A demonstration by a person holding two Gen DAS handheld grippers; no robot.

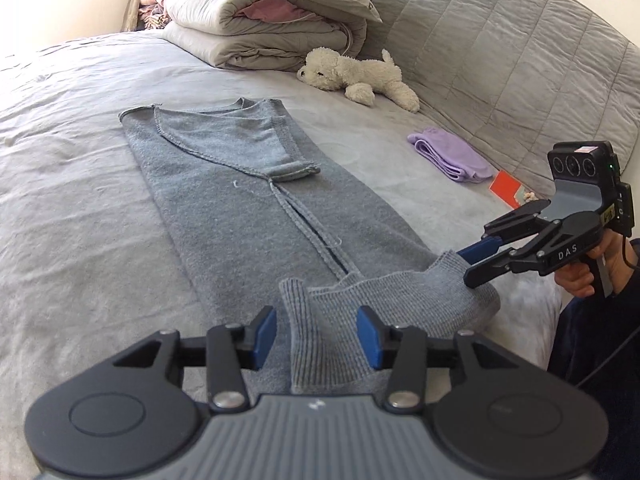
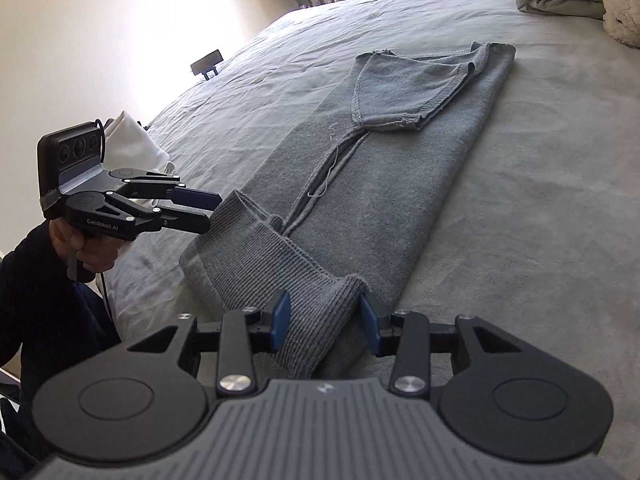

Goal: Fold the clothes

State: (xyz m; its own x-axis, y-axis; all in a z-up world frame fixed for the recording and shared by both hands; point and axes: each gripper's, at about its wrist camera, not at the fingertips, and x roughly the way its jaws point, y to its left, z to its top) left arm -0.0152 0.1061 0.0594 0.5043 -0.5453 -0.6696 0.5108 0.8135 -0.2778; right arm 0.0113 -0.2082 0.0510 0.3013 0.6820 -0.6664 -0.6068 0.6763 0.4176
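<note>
Sweater (image 1: 248, 200) lies flat on the bed (image 1: 80, 200), sides folded in, neck end away from you, hem end nearest and bunched up. Your left claw (image 1: 316, 336) straddles the hem's left corner — fabric between the pads, not pinched. Your right claw (image 2: 324, 326) straddles the right corner the same way. Stuffed dog (image 1: 352, 74) sits beyond the sweater to the right, just in front of the stacked quilts (image 1: 256, 16) at the headboard. Folded cloth (image 1: 450, 152) right of the sweater, well apart — a card (image 1: 506, 190) just beside it.
</note>
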